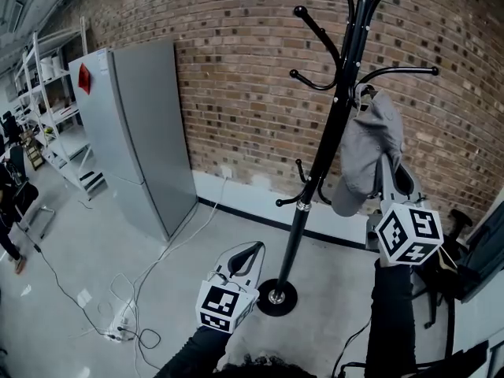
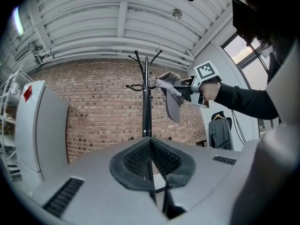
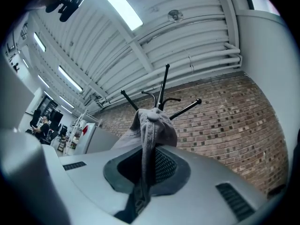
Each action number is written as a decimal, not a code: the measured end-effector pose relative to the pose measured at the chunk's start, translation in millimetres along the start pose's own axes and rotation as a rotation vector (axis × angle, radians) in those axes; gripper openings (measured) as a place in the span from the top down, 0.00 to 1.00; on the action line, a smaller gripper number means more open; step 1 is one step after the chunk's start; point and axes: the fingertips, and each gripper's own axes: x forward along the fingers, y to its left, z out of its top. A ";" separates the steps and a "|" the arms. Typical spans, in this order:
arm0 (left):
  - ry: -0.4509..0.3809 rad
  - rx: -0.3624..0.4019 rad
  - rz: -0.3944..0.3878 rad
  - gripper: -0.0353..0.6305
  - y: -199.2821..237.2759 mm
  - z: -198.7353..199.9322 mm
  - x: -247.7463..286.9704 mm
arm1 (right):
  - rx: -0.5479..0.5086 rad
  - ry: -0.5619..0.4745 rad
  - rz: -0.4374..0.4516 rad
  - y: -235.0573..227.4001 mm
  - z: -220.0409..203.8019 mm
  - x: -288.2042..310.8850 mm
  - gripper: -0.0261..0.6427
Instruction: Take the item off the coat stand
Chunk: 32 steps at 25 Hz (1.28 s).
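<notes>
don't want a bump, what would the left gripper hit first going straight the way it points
Probably the stand's pole, which sits dead centre ahead of the left gripper; how far off it is, the pictures don't show.

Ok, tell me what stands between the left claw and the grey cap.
The coat stand's black pole, seen in the head view; the right claw is shut on the cap.

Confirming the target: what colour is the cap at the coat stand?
The cap is plain grey, clearest in the head view.
</notes>
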 end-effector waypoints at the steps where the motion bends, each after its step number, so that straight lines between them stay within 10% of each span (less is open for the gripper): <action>1: 0.000 -0.002 0.001 0.94 0.1 0.4 -0.4 | 0.001 -0.010 -0.001 -1.5 5.7 -2.2 0.93; 14: -0.008 -0.036 -0.024 0.94 -8.1 2.2 -1.2 | -0.011 -0.051 -0.081 -40.4 41.0 -61.8 0.93; 32: -0.007 -0.052 -0.095 0.94 -41.2 -12.1 4.6 | -0.084 0.112 -0.103 -25.4 -69.3 -155.2 0.93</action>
